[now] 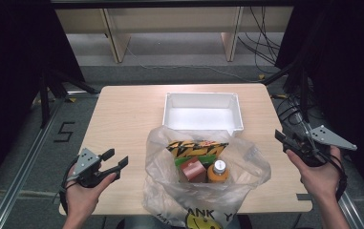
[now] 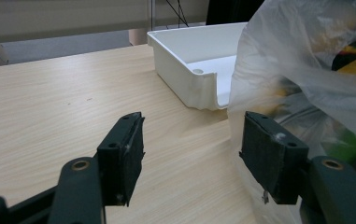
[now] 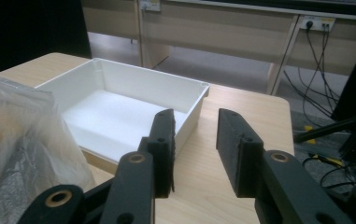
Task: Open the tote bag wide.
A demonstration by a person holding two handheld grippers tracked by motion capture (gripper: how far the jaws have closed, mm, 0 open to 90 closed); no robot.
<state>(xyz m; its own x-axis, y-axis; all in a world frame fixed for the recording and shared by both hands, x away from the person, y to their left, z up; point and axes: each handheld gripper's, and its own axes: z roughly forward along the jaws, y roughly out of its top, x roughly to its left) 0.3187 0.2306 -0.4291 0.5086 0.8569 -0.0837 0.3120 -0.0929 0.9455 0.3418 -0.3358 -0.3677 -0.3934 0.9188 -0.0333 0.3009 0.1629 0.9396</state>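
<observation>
**Two grippers flank an open bag of groceries**

Nearest the person, a clear plastic bag [image 1: 203, 183] sits at the front edge of the tabletop [image 1: 122, 119], its mouth spread wide and a yellow smiley face printed on its near side. Inside it stand a bottle with a white cap [image 1: 219, 171], a red carton [image 1: 192, 171] just beside that, a green pack behind them, and a yellow-and-black box [image 1: 196, 148] at the back.

The left gripper [image 1: 115, 162] hangs over the tabletop's front left part, close to the bag; its jaws are spread wide with nothing between them, and in the left gripper view the bag's film lies right by one jaw. The right gripper [image 1: 281, 138] is held at the right edge of the tabletop, jaws parted and empty.

Just behind the bag stands a white tray [image 1: 203, 98], bare inside.
</observation>
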